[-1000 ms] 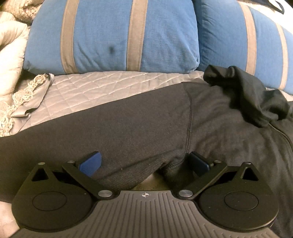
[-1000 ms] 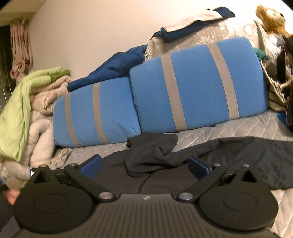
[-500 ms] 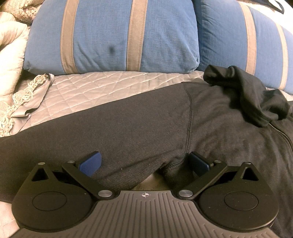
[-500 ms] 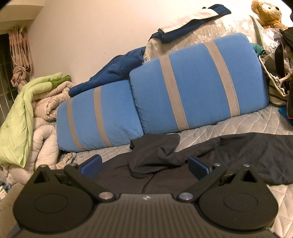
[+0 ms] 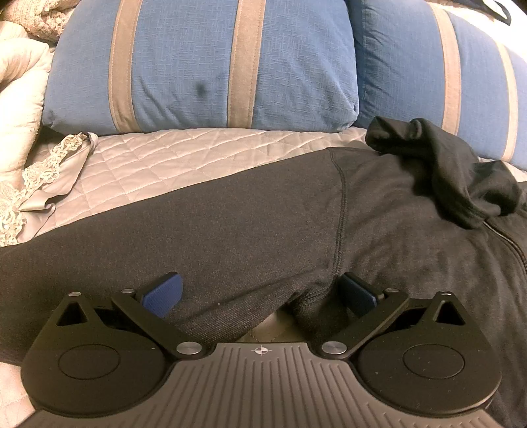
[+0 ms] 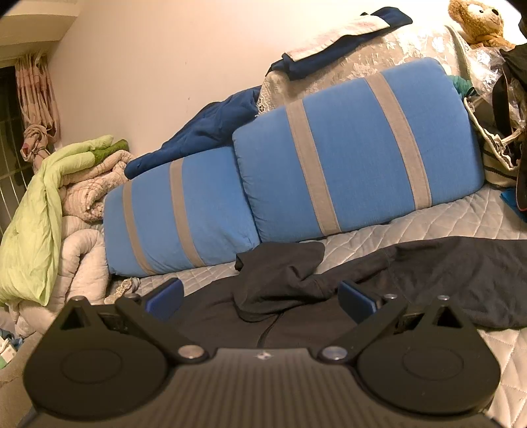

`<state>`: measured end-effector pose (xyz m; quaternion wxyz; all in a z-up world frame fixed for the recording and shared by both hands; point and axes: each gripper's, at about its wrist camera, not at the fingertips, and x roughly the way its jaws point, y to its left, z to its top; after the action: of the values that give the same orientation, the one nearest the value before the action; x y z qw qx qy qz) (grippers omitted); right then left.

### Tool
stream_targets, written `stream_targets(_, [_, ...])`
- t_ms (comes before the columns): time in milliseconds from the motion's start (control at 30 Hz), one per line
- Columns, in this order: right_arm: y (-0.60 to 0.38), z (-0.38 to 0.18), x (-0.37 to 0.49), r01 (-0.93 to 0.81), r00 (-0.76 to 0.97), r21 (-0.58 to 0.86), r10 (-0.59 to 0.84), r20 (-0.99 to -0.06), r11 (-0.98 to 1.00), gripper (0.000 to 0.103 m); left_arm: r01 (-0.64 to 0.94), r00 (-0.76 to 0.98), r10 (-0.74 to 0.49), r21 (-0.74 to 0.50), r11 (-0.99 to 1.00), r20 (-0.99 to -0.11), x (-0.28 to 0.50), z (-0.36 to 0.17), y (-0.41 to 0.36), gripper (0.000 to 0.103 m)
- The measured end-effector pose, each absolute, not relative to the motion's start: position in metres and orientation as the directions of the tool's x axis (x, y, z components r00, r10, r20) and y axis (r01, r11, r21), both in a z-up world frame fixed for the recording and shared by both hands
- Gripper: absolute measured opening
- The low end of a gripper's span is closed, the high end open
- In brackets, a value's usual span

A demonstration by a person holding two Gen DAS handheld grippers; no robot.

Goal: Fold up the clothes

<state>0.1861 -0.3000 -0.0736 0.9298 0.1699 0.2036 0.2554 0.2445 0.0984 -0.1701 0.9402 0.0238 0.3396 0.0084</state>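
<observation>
Two blue-padded grippers frame a dark charcoal knit sweatshirt (image 5: 250, 224) that lies spread flat on a pale grey quilted bedspread (image 5: 158, 164).

In the left wrist view, at far left, cream bedding with a lace-trimmed edge (image 5: 39, 171) lies bunched on the bedspread. To its right the sweatshirt's long sleeve runs across the frame, meeting the body at a curved stitched shoulder seam (image 5: 341, 210). The left gripper (image 5: 260, 293) sits low over the fabric near the underarm, its jaws spread wide with nothing clamped between them; the cloth lies between the pads, and a small fold bunches up just beside the right-hand pad. A patch of bedspread shows below the sleeve edge near the gripper's base. Farther right, the crumpled black hood (image 5: 438, 164) is heaped on the upper chest, and a zip line (image 5: 507, 240) runs down from it. Behind stand two blue cushions with tan-grey stripes (image 5: 204, 62).

In the right wrist view, a light green blanket (image 6: 39, 210) hangs over piled quilts at left. The two striped cushions lean against the wall, with navy clothing (image 6: 204, 128) draped behind them. The right gripper (image 6: 260, 296) hangs above the garment's front, its jaws wide apart and gripping nothing. Between the pads lie the rumpled hood and the zip. The other sleeve (image 6: 461, 273) stretches flat toward the right. A brown plush bear (image 6: 481, 19) sits at top right.
</observation>
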Motion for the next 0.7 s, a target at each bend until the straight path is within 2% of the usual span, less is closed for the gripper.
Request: stream_targets(700, [-0.3055, -0.0759, 0.1874, -0.384, 0.788, 0.456, 0.542, -0.291, 0.803, 0.103, -0.001, 0.77, 0.033, 0.051, 0.999, -0.637, 0.2441, -0.1705, 0.0986, 0.103])
